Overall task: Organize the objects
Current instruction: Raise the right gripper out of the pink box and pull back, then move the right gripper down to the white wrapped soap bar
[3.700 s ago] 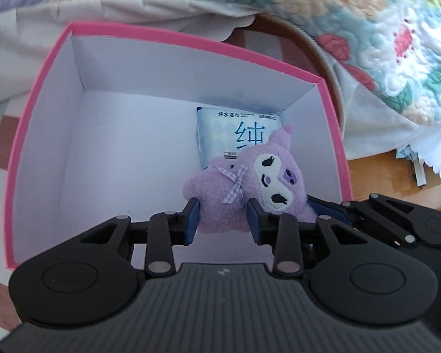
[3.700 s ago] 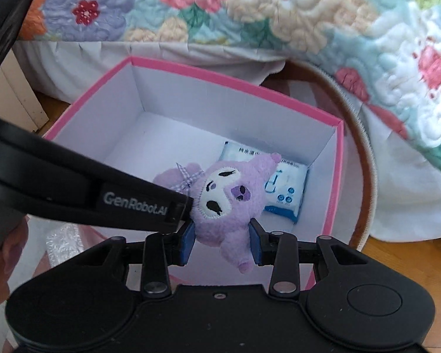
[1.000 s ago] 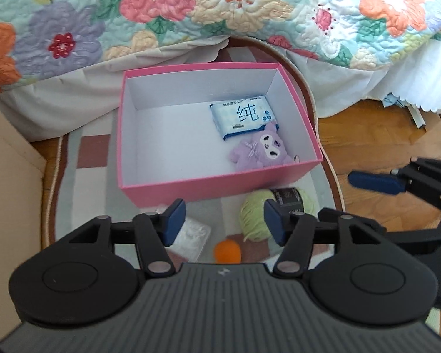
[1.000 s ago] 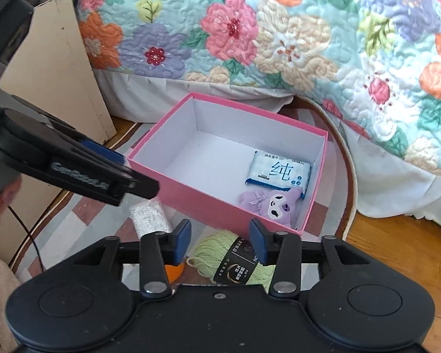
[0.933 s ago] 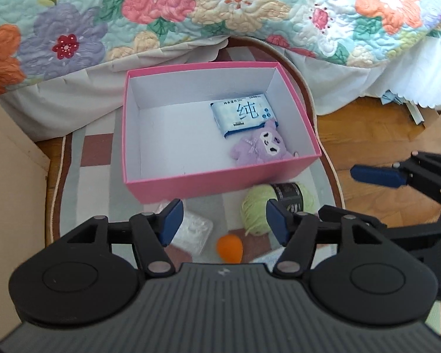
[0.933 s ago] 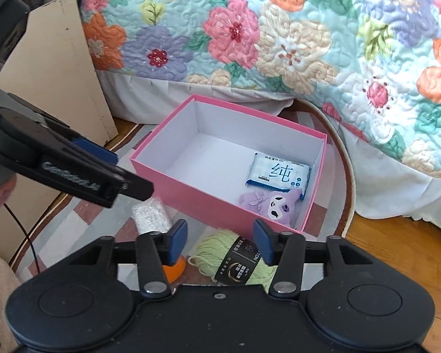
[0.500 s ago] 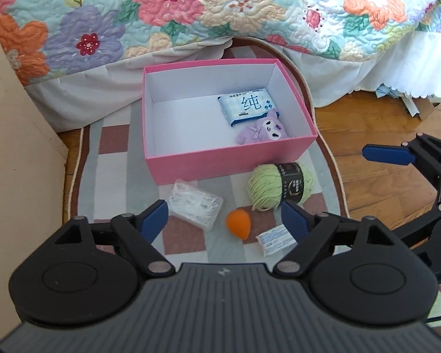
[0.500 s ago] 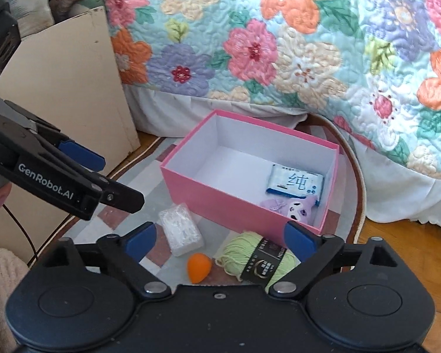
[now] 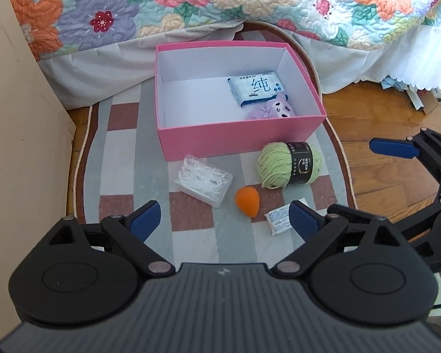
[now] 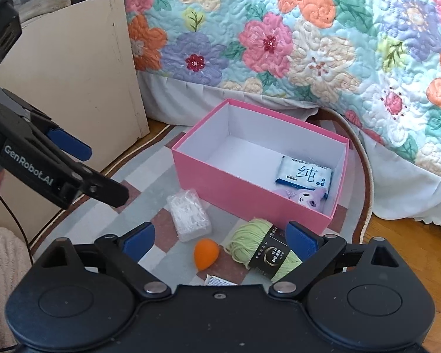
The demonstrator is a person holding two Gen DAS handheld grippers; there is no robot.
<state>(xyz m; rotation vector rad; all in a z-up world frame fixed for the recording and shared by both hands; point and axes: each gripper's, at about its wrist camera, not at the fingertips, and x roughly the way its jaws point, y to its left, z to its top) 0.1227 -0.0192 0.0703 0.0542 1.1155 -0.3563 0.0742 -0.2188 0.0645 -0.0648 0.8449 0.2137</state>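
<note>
We hold the left gripper (image 9: 225, 220) with its jaws spread wide and nothing between them, above the near part of the checked rug (image 9: 126, 158). The right gripper (image 10: 220, 239) is likewise wide open and empty, raised over the same rug. Ahead of both, 4 loose items lie on the rug: an orange egg-shaped sponge (image 9: 247, 200), a small white sachet (image 9: 279, 219) just beside it, a clear box of floss picks (image 9: 203, 180) and a green yarn ball (image 9: 289, 164) with a black band, near the pink box (image 9: 241, 138) front wall. Inside the box, at its right end, we see a blue wipes pack (image 9: 255, 88) and a purple plush toy (image 9: 272, 111) touching it. Behind the box hangs a floral quilt (image 10: 279, 38).
</note>
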